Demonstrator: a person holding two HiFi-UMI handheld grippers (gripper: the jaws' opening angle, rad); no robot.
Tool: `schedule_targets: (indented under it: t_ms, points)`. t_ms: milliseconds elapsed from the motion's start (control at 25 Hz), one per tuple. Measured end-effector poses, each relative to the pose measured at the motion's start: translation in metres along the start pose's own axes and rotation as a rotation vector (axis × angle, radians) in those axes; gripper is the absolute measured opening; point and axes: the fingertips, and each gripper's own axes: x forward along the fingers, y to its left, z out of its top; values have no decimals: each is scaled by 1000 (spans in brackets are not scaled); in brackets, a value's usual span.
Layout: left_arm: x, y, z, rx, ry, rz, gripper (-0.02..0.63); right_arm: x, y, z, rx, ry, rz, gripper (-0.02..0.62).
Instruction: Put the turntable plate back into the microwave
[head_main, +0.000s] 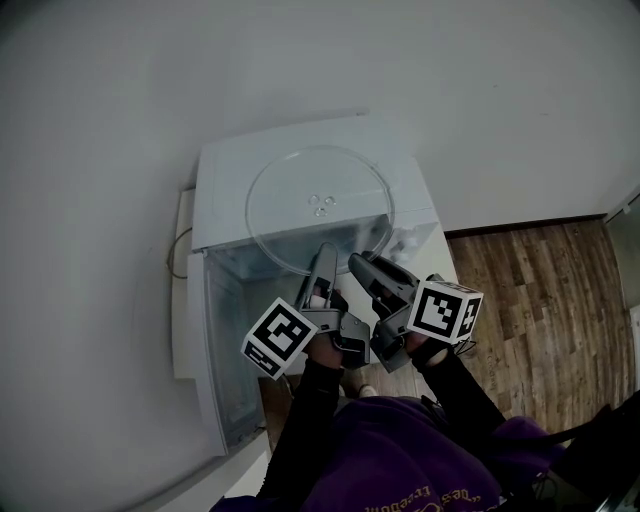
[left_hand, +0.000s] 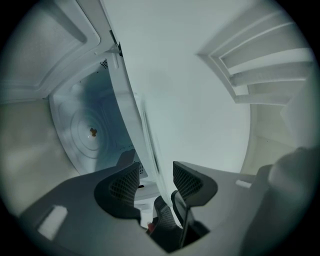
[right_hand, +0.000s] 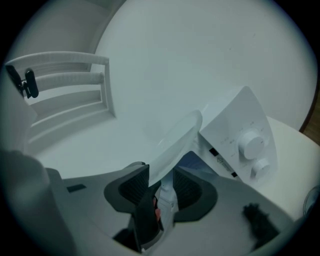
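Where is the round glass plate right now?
In the head view the glass plate is mid-picture, over the top of the white microwave, with its near rim gripped by the left gripper and the right gripper.

Head camera steeply down over the microwave (head_main: 225, 190); both handheld cameras close, level, along one turntable plate (head_main: 318, 180).

We cannot read any real words here. The cube (head_main: 278, 338) on the left gripper (head_main: 325, 255) and the cube (head_main: 446, 310) on the right gripper (head_main: 358, 262) show black and white square patterns, not letters. Tiny print sits by the knobs (right_hand: 251, 145) of the microwave (right_hand: 230, 125), but it is too small to read. The orange letters (head_main: 452, 494) on the purple top (head_main: 390, 450) are too blurry.
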Motion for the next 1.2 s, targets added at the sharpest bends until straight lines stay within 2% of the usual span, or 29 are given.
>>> schedule_targets:
  t_ms: [240, 520, 680, 760, 1040, 1200]
  points:
    - [2, 9, 6, -52, -33, 19, 194, 3, -3, -1, 67, -3, 20, 143]
    - [8, 10, 8, -54, -28, 8, 144, 4, -6, 2, 90, -15, -4, 143]
    - [9, 6, 7, -23, -35, 11, 124, 3, -6, 2, 76, -6, -17, 143]
    - [10, 3, 7, -22, -32, 1, 68, 3, -5, 2, 68, -2, -23, 141]
    - [9, 1, 8, -107, -56, -60, 41, 3, -6, 1, 104, -5, -26, 141]
    - [8, -1, 7, -117, -62, -91, 37, 1, -5, 1, 109, -6, -23, 138]
